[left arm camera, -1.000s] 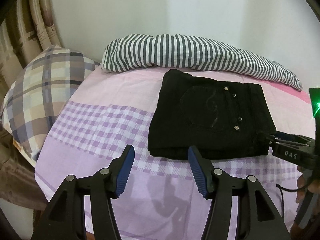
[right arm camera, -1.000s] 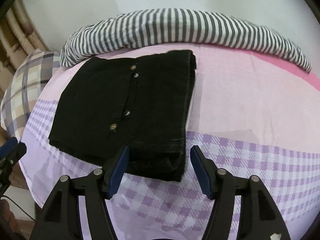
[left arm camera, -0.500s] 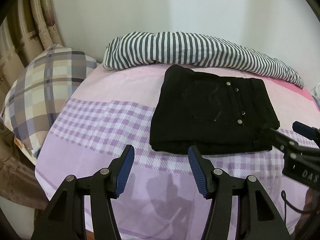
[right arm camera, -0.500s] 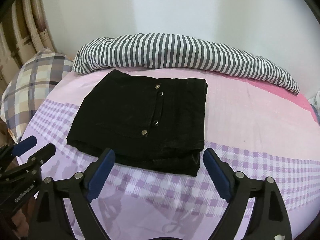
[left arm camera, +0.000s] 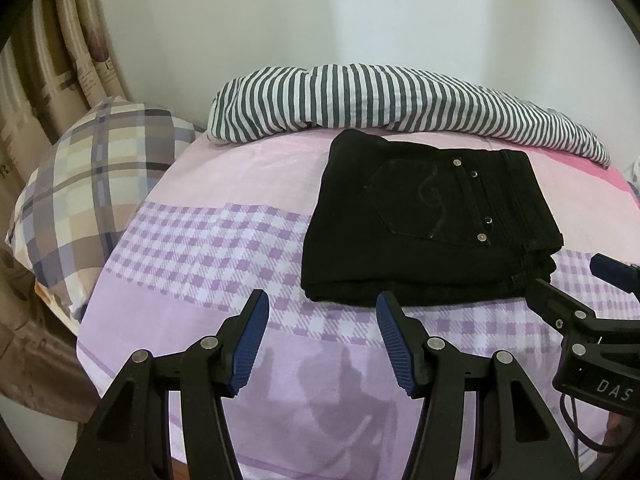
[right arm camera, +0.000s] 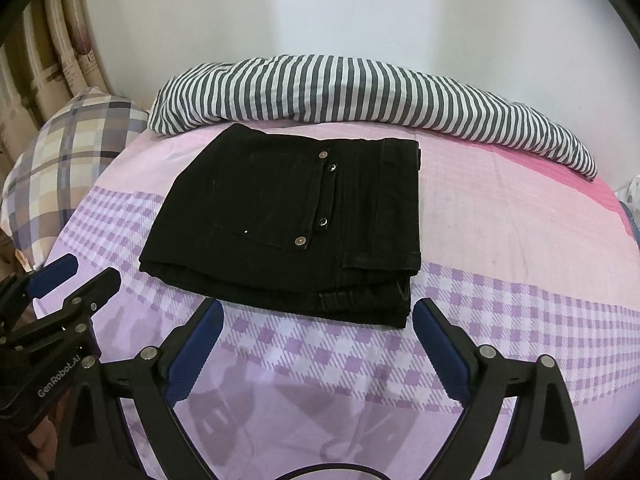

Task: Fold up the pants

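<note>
Black pants folded in a stack on your pink-and-lilac bed sheet, near striped bedding; your right gripper opening wide, nothing between; left gripper half-spread, empty, short of the stack

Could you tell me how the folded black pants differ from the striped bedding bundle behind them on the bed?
The folded black denim pants are plain black with metal rivets; the grey-and-white striped fabric bundle is patterned. The pants lie as a flat, squared stack; the bundle is a long, rumpled roll along the wall. Both rest on the pink-and-purple checked bedsheet, untouched by either gripper.
</note>
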